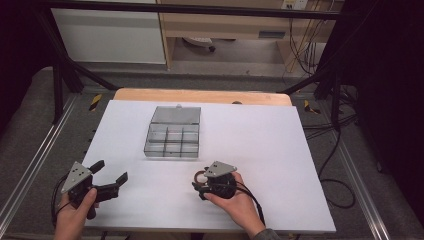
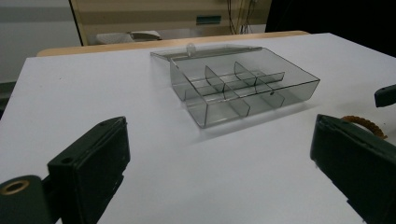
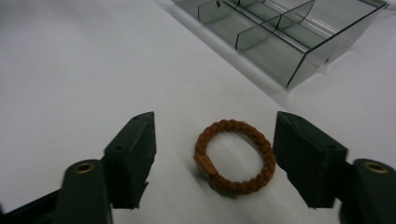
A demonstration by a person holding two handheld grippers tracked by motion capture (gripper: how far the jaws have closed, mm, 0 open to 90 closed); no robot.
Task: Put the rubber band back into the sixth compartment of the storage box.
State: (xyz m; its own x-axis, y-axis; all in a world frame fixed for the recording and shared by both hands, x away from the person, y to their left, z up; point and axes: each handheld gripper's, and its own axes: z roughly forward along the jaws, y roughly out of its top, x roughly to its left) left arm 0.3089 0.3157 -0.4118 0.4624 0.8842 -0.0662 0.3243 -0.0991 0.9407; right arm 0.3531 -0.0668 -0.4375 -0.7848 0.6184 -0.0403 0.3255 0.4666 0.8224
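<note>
White paper covers the table (image 1: 280, 165), and a strip of bare wood shows along the far edge. Past the table is a grey floor, a pale wooden cabinet (image 1: 225, 25) and some black cables (image 1: 335, 150) trailing down on the right. On the far half of the table, a bit left of the middle, sits a clear plastic box (image 1: 172, 136) with little walls inside that split it into small sections. Its lid (image 1: 176, 114) lies open flat on the far side. The sections look empty from the left gripper view. Near the person, a small brown braided ring (image 3: 236, 156) lies flat on the paper. The right gripper (image 1: 201, 181) is down low over it, held in the person's right hand (image 1: 237, 202). Its jaws are spread wide, one on each side of the ring, and they do not touch it. The left gripper (image 1: 107, 175) is at the near left corner, held in the left hand (image 1: 75, 212). Its jaws are spread wide too, with nothing between them. Nothing lies between the ring and the box, just bare paper.
</note>
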